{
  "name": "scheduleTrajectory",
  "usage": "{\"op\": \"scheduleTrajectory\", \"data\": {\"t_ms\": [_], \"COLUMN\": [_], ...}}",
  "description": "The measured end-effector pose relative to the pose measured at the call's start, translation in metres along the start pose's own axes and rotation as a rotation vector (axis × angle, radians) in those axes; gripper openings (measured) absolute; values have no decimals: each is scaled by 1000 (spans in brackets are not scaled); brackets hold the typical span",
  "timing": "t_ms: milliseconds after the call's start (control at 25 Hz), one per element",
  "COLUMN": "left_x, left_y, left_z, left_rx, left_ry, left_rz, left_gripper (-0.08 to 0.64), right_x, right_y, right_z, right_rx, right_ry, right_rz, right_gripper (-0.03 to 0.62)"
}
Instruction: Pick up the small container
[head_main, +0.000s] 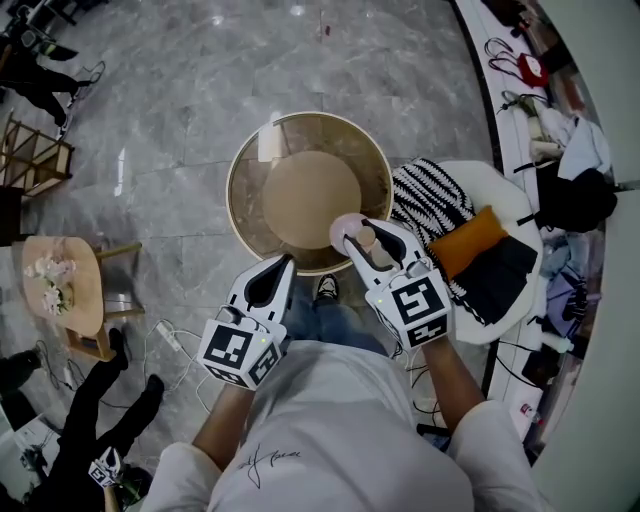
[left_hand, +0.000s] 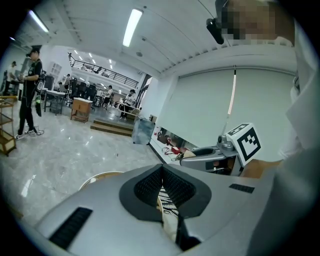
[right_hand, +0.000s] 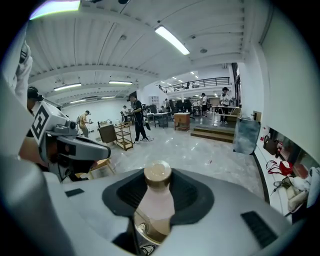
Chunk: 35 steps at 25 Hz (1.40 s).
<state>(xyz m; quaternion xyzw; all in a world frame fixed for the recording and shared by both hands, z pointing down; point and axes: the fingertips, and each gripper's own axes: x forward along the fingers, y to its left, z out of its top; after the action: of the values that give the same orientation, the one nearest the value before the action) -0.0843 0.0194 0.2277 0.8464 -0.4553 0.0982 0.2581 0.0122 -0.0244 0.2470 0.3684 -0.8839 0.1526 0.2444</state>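
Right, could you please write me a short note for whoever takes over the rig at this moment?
Left gripper: shut, empty, by the round table's near edge.
Right gripper: shut on the small bottle, cap sticking out past the jaw tips.
Bottle: over the table's near edge, apparently lifted off it.
Done: the grasp. Left: finish the lift, keeping it steady.

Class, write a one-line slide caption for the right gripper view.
Right gripper, jaws shut on a small pink container with a tan cap, marble floor beyond.
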Motion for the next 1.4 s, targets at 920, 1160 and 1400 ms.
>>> {"op": "scheduleTrajectory", "data": {"t_ms": [920,1160,1400], "left_x": [-30,-39,-46], "left_y": [-29,-38,-41], "left_z": [14,15,14], "left_rx": [46,50,54], "left_ry": [-75,-96,-103], "left_rz": [25,27,25], "left_gripper": [18,18,18], "right_x": [-54,-68,-75], "right_y": [26,35,40], "right_z": [16,11,7], "right_rx": [-42,-51,-60], "right_ry": [-31,-33,-27], "right_rz": [45,49,47], "right_gripper": [146,146,146]}}
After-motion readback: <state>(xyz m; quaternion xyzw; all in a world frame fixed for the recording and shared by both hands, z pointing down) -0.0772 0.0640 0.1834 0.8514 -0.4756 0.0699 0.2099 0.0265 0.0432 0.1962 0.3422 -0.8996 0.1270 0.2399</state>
